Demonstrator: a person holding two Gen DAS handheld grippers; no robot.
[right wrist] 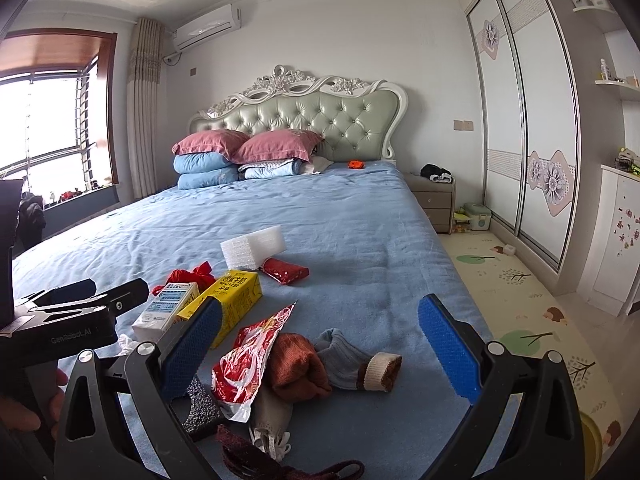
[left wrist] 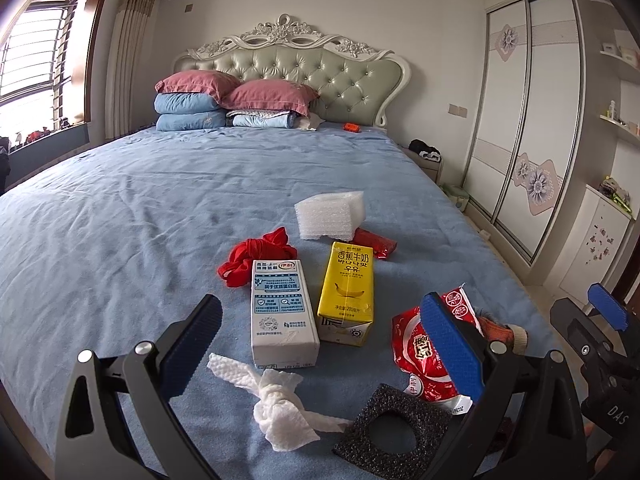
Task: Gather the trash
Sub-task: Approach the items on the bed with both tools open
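Trash lies on the blue bed (left wrist: 120, 208). A white milk carton (left wrist: 282, 312), a yellow banana-milk carton (left wrist: 349, 292), a crumpled white tissue (left wrist: 276, 404), a black foam square (left wrist: 394, 428) and a red snack wrapper (left wrist: 424, 356) sit near my open left gripper (left wrist: 324, 340). Farther back are white foam (left wrist: 328, 216), a red packet (left wrist: 376, 242) and red fabric (left wrist: 256, 252). My right gripper (right wrist: 320, 344) is open and empty over the red wrapper (right wrist: 250, 356) and socks (right wrist: 332, 364). The yellow carton (right wrist: 236, 300) and white carton (right wrist: 166, 310) lie to its left.
Pillows and folded quilts (left wrist: 224, 104) are stacked at the headboard, with a small orange object (left wrist: 352, 127) beside them. A wardrobe (right wrist: 528, 120) and patterned floor mat (right wrist: 520, 300) are to the right of the bed. A nightstand (right wrist: 434, 200) stands by the headboard.
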